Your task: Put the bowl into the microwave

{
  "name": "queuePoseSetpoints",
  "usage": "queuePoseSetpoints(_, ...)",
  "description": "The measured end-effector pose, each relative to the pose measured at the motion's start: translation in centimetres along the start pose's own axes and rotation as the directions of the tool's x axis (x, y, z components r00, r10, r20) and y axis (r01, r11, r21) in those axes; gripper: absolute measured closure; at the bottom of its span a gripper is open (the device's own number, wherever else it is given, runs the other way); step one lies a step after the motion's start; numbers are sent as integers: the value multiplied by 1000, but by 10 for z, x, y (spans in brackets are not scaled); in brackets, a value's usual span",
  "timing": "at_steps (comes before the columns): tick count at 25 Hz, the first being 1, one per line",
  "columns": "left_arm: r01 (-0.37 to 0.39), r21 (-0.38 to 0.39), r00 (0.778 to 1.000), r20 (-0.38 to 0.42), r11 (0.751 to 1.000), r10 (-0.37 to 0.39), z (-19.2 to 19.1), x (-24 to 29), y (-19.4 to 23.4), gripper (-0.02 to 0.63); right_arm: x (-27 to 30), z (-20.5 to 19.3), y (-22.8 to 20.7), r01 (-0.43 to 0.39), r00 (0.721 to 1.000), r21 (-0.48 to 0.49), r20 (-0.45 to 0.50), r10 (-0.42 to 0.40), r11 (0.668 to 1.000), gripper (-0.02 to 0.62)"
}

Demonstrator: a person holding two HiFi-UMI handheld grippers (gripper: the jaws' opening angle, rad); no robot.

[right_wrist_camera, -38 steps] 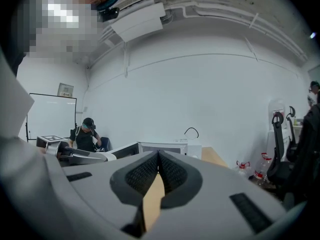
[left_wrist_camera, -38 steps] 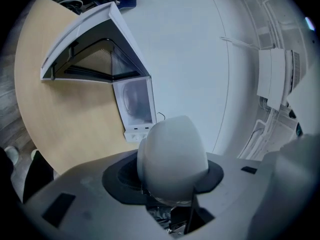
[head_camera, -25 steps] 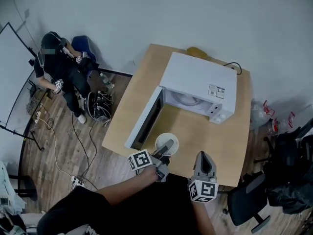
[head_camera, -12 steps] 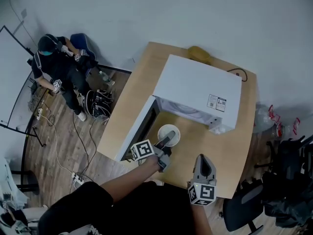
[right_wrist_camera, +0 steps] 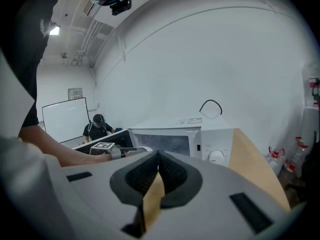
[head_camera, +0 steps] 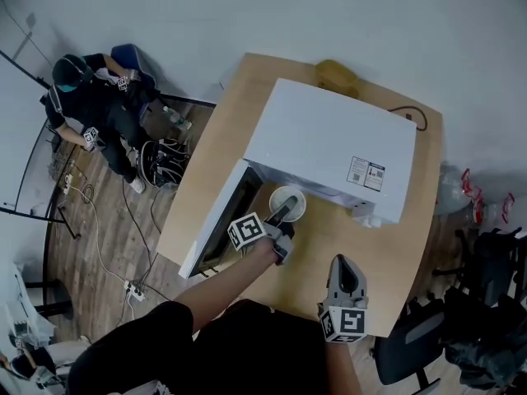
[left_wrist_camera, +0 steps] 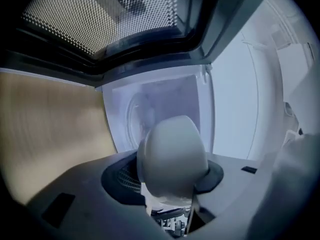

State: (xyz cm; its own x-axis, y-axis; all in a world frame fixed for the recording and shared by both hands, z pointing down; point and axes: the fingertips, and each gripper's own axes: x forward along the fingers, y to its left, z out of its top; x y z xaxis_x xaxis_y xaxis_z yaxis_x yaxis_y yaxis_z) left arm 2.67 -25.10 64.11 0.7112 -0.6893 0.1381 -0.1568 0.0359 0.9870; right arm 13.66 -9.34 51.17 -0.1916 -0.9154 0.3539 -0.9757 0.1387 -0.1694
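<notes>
Since the earlier head-view frame, the left tool [head_camera: 284, 214] is advancing the bowl [head_camera: 287, 202] over the desk [head_camera: 362, 245] to the open microwave [head_camera: 329, 151]. Left gripper view: the jaws are clamping the bowl rim, aiming it at the cavity. Right gripper view: the right tool [right_wrist_camera: 158, 159] is idling closed and empty, out of the way.

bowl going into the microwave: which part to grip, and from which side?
The near rim of the bowl, one jaw inside the wall and one outside, coming from the side away from the microwave. The bowl is open side up, so its thin wall is probably the easiest pinch, and the bowl leads into the cavity. The left gripper holds it this way.
</notes>
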Motion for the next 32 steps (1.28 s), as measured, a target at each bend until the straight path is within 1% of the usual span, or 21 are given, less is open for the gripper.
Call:
queuePoseSetpoints(3, -14, 12, 1000, -6, 1000, 14, 6, 17, 10, 405, 5, -4, -10, 26, 999, 11, -20, -26, 1000, 535)
queuePoseSetpoints(8, -21, 5, 1000, -6, 1000, 21, 8, 31, 22, 405, 8, -12, -26, 58, 997, 31, -43, -57, 998, 535)
queuePoseSetpoints(10, -20, 8, 1000, -14, 1000, 20, 9, 36, 24, 405, 11, -15, -28, 60, 997, 36, -55, -58, 998, 534)
queuePoseSetpoints(13, -6, 44, 999, -38, 999, 7, 7, 44, 22, 406, 13, -17, -27, 53, 996, 29, -69, -51, 998, 535)
queuePoseSetpoints(15, 4, 50, 999, -41, 999, -2, 8, 52, 24, 405, 14, -20, -29, 54, 996, 31, -79, -52, 998, 535)
queuePoseSetpoints(21, -17, -2, 999, -42, 1000, 17, 9, 65, 41, 405, 11, -33, -28, 56, 992, 42, -114, -51, 998, 534)
queuePoseSetpoints(25, -4, -27, 999, -39, 1000, 3, 11, 80, 44, 407, 13, -43, -35, 73, 989, 50, -135, -66, 996, 535)
queuePoseSetpoints(29, -4, -17, 999, -46, 1000, 3, 12, 87, 43, 405, 11, -49, -39, 86, 987, 63, -139, -77, 994, 535)
queuePoseSetpoints(32, -25, -3, 999, -35, 1000, 25, 13, 90, 41, 405, 11, -52, -43, 89, 986, 70, -146, -78, 994, 535)
